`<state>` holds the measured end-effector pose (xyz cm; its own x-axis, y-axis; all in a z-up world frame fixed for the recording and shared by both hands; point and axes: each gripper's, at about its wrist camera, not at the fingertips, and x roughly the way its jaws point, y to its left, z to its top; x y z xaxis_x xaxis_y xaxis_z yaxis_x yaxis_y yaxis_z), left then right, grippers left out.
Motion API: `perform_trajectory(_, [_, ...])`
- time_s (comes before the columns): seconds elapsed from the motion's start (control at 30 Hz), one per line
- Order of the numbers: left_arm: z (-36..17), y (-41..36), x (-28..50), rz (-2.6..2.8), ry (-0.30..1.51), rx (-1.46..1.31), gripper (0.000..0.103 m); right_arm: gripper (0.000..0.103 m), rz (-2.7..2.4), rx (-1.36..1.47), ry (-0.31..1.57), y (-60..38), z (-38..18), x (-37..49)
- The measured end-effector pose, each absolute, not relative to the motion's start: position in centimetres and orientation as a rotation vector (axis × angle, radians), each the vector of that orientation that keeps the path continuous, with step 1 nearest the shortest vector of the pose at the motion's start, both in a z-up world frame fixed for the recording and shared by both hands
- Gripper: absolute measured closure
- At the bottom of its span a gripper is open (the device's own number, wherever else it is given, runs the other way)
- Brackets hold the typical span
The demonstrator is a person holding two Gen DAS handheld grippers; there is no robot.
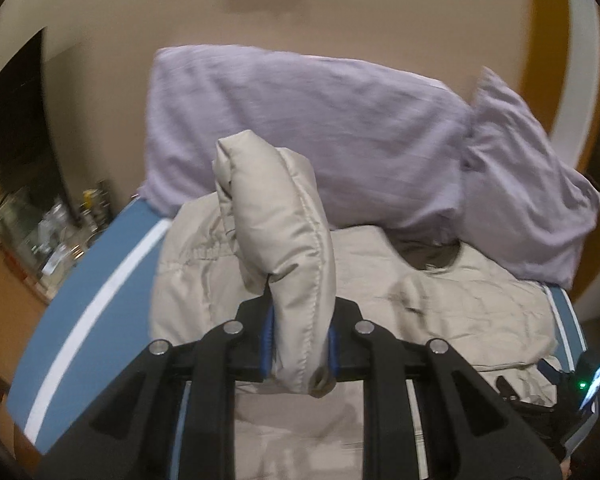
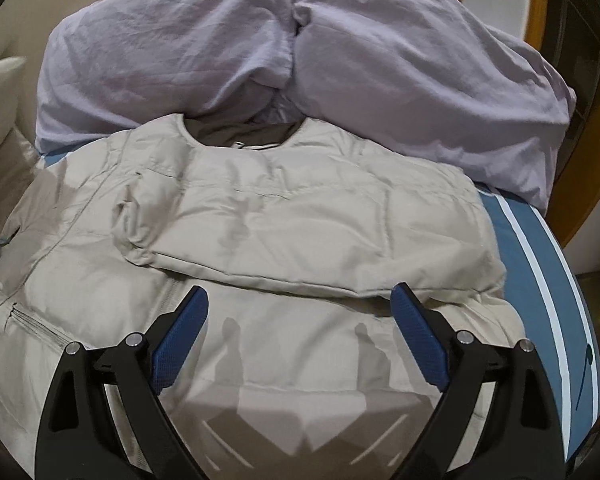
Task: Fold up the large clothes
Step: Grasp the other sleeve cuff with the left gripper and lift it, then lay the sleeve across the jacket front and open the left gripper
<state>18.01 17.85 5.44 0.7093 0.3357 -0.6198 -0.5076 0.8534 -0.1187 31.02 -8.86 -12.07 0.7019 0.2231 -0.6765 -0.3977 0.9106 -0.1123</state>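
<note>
Clamped between the blue pads of the left hand-held gripper [image 1: 300,346], a beige sleeve [image 1: 276,232] of the jacket [image 1: 440,304] stands lifted above the bed [image 1: 88,284], with lilac pillows [image 1: 308,132] behind. Right view: the right hand-held gripper [image 2: 300,340] hangs spread wide over the jacket [image 2: 260,220], which lies flat on the bed [image 2: 540,248], collar toward the pillows [image 2: 380,60].

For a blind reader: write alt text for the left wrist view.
The left gripper is shut on a beige jacket sleeve, lifting it above the jacket spread on a blue bed. Lilac pillows lean against the wall behind.
</note>
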Motion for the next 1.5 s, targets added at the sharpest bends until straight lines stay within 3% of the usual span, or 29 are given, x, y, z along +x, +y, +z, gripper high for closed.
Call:
perform_trajectory(0.37, [4.0, 9.3, 25.0, 0.270, 0.683, -0.254, 0.084, 0.009, 0.326, -0.229, 0.714, -12.5, -12.7, 31.4])
perform_trajectory(0.73, [-2.3, 3.7, 31.1, 0.205, 0.855, -0.190, 0.084, 0.009, 0.311, -0.192, 0.745, -14.7, -13.4, 32.4])
perform_trajectory(0.83, [-2.7, 3.1, 31.0, 0.202, 0.869, -0.162, 0.079, 0.009, 0.318, -0.191, 0.746, -14.8, -13.6, 32.3])
perform_trajectory(1.03, [-0.8, 3.6, 30.1, 0.208, 0.797, -0.147, 0.053, 0.009, 0.326, -0.184, 0.753, -14.9, -13.9, 32.5])
perform_trajectory(1.5, [-6.5, 3.9, 33.2, 0.353, 0.887, -0.022, 0.052, 0.009, 0.335, -0.165, 0.779, -15.3, -14.3, 32.8])
